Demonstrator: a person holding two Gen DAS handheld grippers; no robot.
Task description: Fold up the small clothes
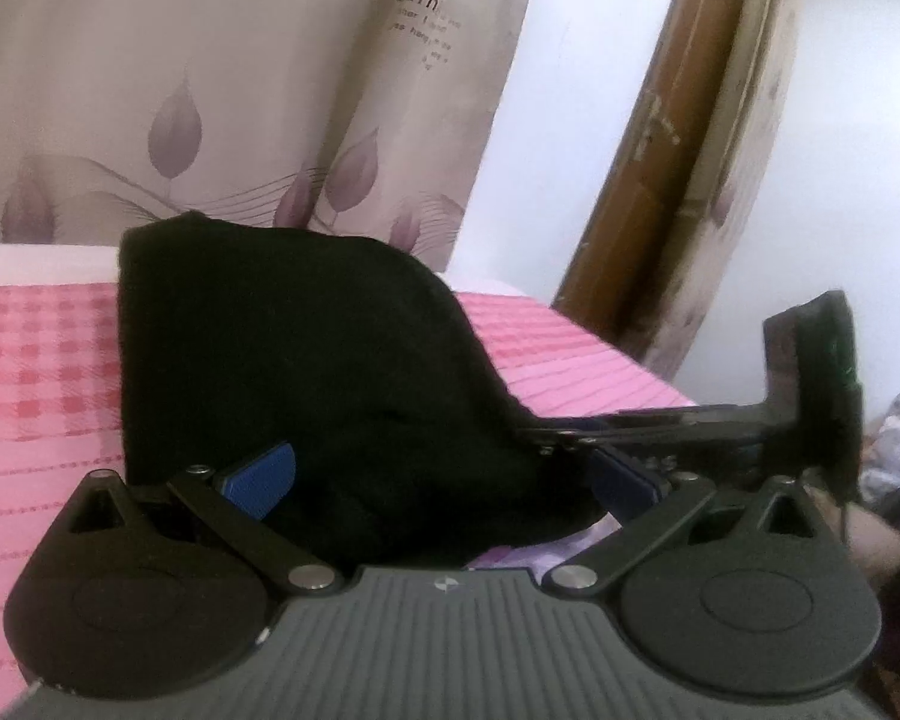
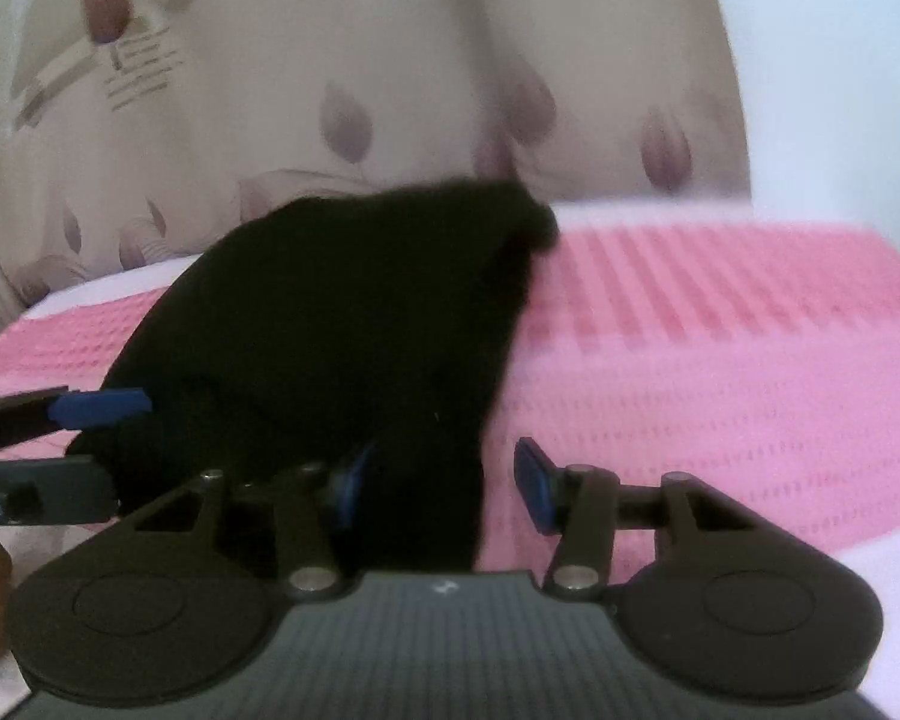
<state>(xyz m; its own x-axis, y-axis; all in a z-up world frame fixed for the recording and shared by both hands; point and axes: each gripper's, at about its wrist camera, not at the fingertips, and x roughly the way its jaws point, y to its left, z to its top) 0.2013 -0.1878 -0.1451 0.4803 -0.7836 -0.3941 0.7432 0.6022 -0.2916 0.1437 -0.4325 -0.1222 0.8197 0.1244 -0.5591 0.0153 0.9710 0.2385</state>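
Observation:
A black garment (image 1: 306, 360) rises in a hump on the pink checked bed cover (image 1: 42, 360). My left gripper (image 1: 441, 480) is open, its blue pads (image 1: 258, 480) wide apart with the cloth's near edge bunched between them. My right gripper (image 1: 570, 438) reaches in from the right, its tips at the cloth's right edge. In the blurred right wrist view the garment (image 2: 342, 312) drapes over the left pad of the right gripper (image 2: 443, 483). Its right pad (image 2: 534, 486) stands clear of the cloth over the bed cover (image 2: 720, 360). The left gripper (image 2: 78, 444) shows at the left edge beside the cloth.
A beige curtain (image 1: 210, 90) with purple leaves hangs behind the bed. A brown wooden frame (image 1: 678, 150) stands at the back right, beside a white wall. The pink cover spreads out on both sides of the garment. A hand (image 1: 870, 540) shows at the right edge.

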